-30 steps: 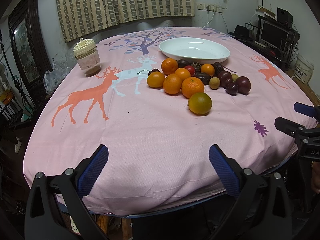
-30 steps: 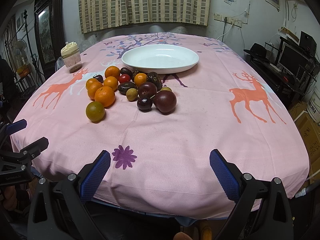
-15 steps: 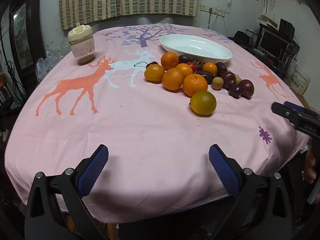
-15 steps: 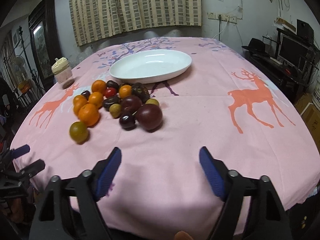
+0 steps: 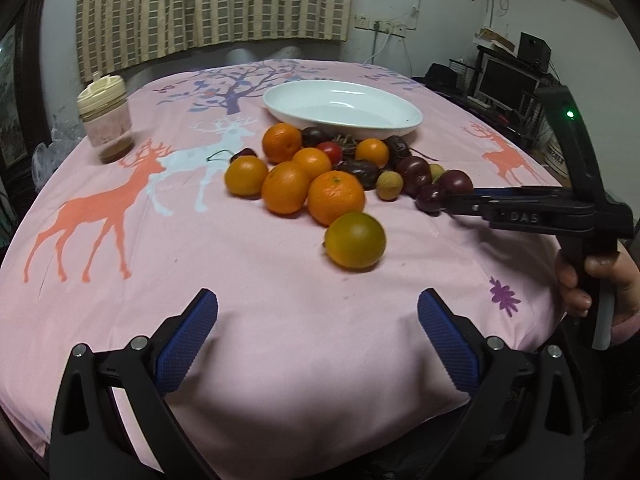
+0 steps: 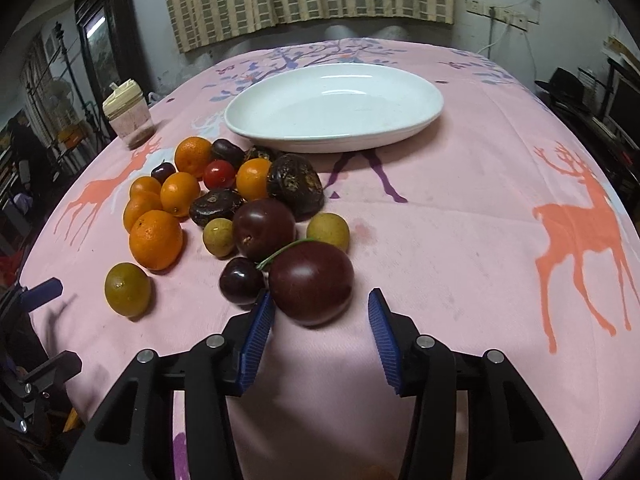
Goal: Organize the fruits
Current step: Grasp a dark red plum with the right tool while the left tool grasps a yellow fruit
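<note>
Around the large plum point(image 6: 311, 282), right gripper point(image 6: 320, 322) fingers point(image 6: 259, 326) gape (left pad touching).

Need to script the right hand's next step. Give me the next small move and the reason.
Probably ease the right gripper a little farther forward, then close. Its open fingers already flank the near side of the large dark plum, with the small dark cherry just outside the left finger. The white dish behind the pile holds no fruit.

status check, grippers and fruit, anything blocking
Right gripper open, jaws flanking the big dark plum, not closed on it. Left gripper open, empty, held back. White dish empty. Small dark cherry crowds the left jaw.
</note>
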### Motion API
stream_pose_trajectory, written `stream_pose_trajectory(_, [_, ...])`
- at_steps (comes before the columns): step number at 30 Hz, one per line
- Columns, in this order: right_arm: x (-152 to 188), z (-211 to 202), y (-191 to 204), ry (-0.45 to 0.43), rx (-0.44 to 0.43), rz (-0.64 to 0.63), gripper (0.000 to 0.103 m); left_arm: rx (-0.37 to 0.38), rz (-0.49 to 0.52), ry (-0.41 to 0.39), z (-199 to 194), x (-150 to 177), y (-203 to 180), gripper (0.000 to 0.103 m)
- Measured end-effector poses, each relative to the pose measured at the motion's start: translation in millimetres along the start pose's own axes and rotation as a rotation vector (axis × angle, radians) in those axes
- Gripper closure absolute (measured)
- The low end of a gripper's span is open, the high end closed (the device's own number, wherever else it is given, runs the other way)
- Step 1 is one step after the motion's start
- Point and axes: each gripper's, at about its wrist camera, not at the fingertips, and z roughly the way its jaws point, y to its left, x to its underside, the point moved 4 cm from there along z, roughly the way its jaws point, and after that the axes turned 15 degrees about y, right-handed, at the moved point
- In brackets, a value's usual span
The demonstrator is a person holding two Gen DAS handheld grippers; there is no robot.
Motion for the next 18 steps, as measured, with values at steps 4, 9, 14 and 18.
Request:
stream_pose_trajectory(4, [-12,5,4,0.018,-0.041,-0.035,0.054,-0.016,0.012,-0.002,5,-9,-3,0.005])
stream_pose_trajectory(9, [-14,5,0,0.006,-0.055,-0.021,0.062,-0.015,-0.006,0.027,16,-12,2,0.005])
stream_pose_trajectory(14, [-2,-8,-13,-0.045,-0.091,0.054,0.062,0.028,-0.015,0.043,23,-17,4,0.016])
stream_pose_trajectory(18, [10,-18,-24,-0.062,-0.105,0.103,0.062,0.046,0.005,0.065,34,-22,-3,0.024])
